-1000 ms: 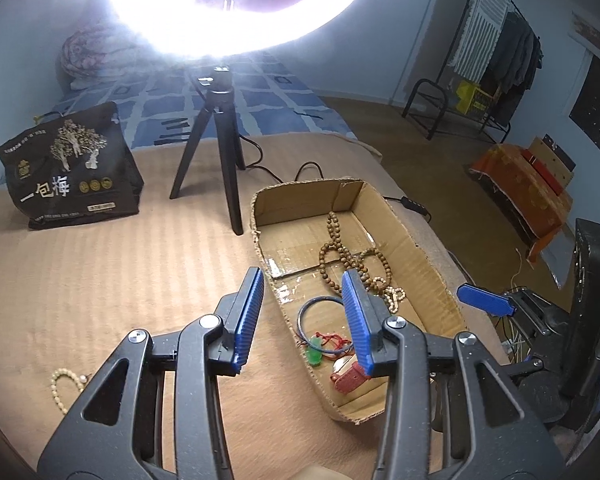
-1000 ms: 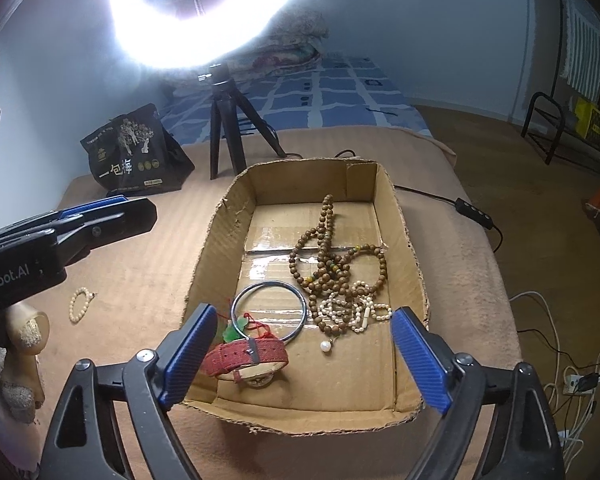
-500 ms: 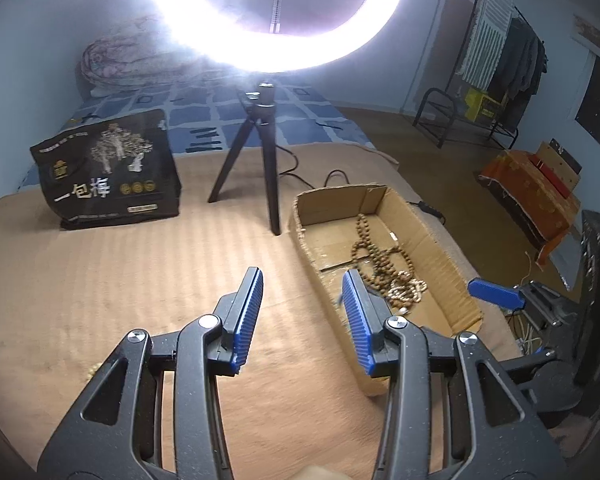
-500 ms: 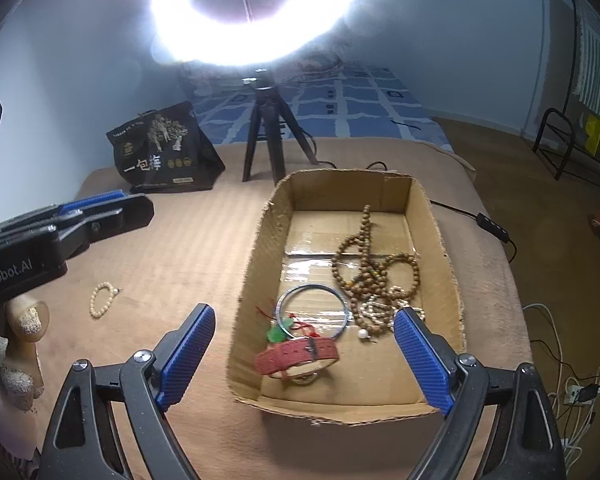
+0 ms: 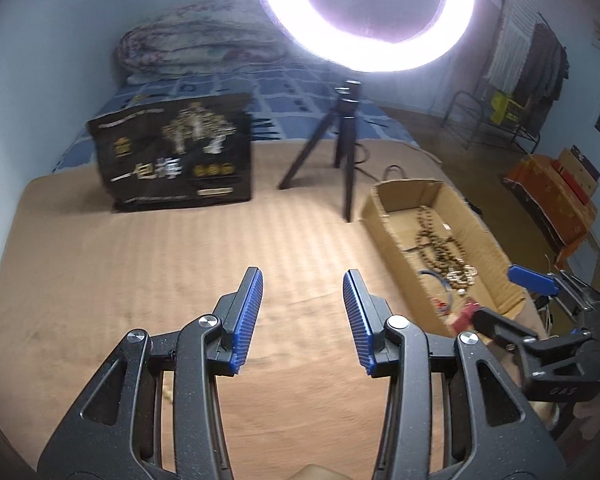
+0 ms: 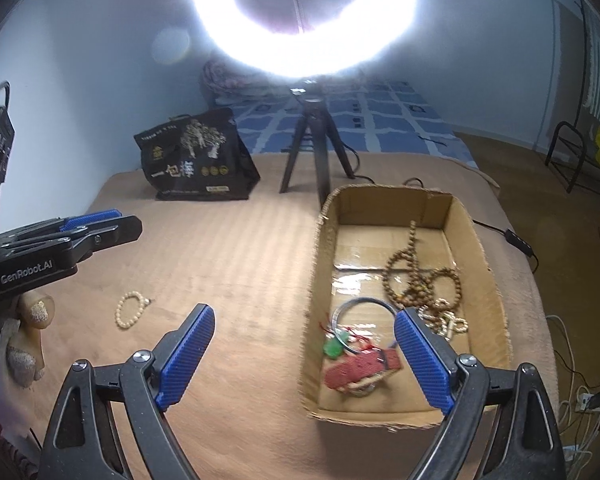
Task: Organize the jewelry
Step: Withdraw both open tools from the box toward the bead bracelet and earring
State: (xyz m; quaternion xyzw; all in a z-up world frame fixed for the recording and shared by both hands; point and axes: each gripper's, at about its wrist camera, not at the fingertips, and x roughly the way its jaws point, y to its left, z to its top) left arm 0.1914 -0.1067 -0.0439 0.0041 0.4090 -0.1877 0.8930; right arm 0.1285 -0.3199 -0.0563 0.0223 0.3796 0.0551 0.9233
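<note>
The left gripper (image 5: 302, 312) and right gripper (image 6: 304, 354) both hang open and empty above the blanket (image 6: 236, 248). A pale bracelet (image 6: 129, 309) lies on the blanket left of the box (image 6: 496, 292), which holds brown beads (image 6: 414, 268), a bangle (image 6: 364, 320) and a red strap (image 6: 360, 368).

Box-bound jewelry (image 5: 452, 264) blurred, indistinct

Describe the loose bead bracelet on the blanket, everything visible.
The bead bracelet is a small closed loop of round cream beads, pearl-like or pale wood, with a short darker tail at its upper right. It lies flat on the tan blanket, alone, outside and left of the cardboard box. Nothing touches it. The left gripper is above it, and the right gripper is open to its right.
</note>
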